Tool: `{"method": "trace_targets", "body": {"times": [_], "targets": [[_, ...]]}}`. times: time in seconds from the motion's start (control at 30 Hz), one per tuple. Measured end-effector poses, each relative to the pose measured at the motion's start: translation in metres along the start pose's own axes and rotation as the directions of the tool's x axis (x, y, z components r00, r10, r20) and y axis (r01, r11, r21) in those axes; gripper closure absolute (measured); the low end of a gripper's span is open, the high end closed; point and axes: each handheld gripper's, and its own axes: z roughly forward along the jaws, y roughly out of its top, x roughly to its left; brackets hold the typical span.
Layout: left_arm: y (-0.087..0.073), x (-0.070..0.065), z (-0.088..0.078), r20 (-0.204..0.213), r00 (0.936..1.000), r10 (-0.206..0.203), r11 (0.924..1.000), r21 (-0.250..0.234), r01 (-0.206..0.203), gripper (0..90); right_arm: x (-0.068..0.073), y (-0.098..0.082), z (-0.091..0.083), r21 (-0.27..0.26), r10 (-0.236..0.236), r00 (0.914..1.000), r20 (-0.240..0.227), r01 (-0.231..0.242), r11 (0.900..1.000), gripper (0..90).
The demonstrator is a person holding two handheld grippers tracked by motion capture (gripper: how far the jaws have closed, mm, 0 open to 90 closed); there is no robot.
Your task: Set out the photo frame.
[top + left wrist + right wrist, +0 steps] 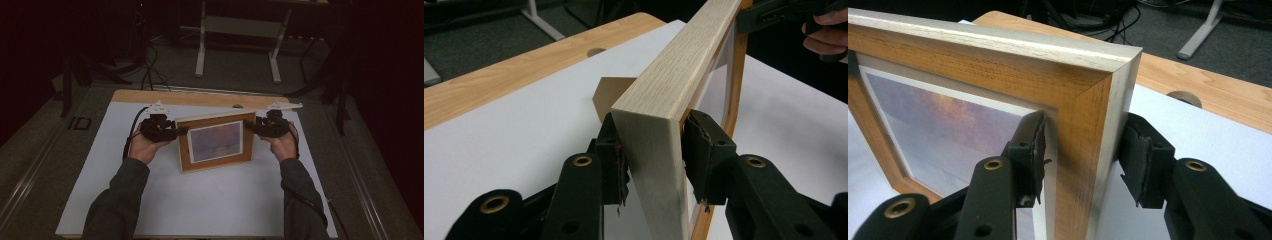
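White tabletop [210, 200], upright picture frame [216, 142] lengthwise between 2 grippers' jaws.

High cam overhead, facing fwd/down; gripper cams close-up; all share frame [216, 141].

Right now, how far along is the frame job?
Done: the picture frame stands upright on the white board. In hand: left gripper and right gripper each straddle a side edge, pads at the wood. Left: likely letting go; whether its rear stand bears it is unclear.
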Motion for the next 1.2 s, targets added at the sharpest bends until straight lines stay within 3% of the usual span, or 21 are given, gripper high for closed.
{"method": "trace_targets", "body": {"times": [0.8, 1.2], "targets": [[0.005, 0.009, 0.011, 0.03, 0.9994, 0.016, 0.9999, -0.002, -0.016, 60.5, 0.006, -0.01, -0.014, 0.008, 0.026, 0.9988, 0.04, -0.026, 1.0, 58.9], [0.007, 0.016, 0.013, 0.017, 0.9998, -0.002, 1.0, -0.001, 0.002, 58.2, 0.012, -0.015, -0.02, 0.008, 0.031, 0.9986, 0.043, -0.031, 0.999, 60.9]]}}
